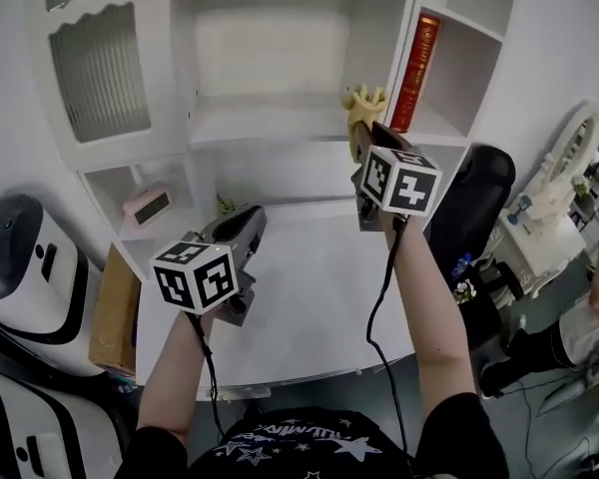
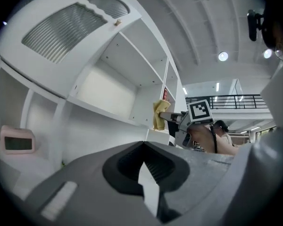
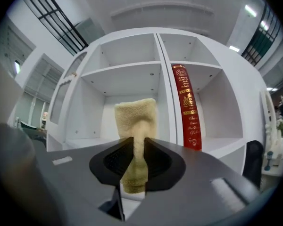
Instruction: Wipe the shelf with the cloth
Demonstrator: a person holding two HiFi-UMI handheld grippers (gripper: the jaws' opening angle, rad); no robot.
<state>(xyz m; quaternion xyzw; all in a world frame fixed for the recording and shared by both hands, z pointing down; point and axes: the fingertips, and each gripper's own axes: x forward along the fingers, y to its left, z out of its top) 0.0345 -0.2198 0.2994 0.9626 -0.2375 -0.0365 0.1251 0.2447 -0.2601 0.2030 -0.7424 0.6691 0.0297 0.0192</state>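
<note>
My right gripper [image 1: 367,136] is shut on a yellow cloth [image 1: 363,104], held up at the front edge of the white shelf board [image 1: 265,125], near the upright divider. In the right gripper view the cloth [image 3: 136,119] is pinched between the jaws of that gripper [image 3: 134,149] and stands up in front of the open shelf compartment [image 3: 85,140]. My left gripper [image 1: 248,220] hangs lower, over the white desk [image 1: 309,307], shut with nothing in it. The left gripper view shows its own jaws [image 2: 142,147] closed, and the cloth [image 2: 159,115] off to the right.
A red book [image 1: 416,73] stands upright in the compartment right of the divider. A pink clock [image 1: 148,205] sits in a low cubby on the left. A ribbed-glass cabinet door [image 1: 100,63] is at upper left. A black chair [image 1: 474,208] stands at the desk's right.
</note>
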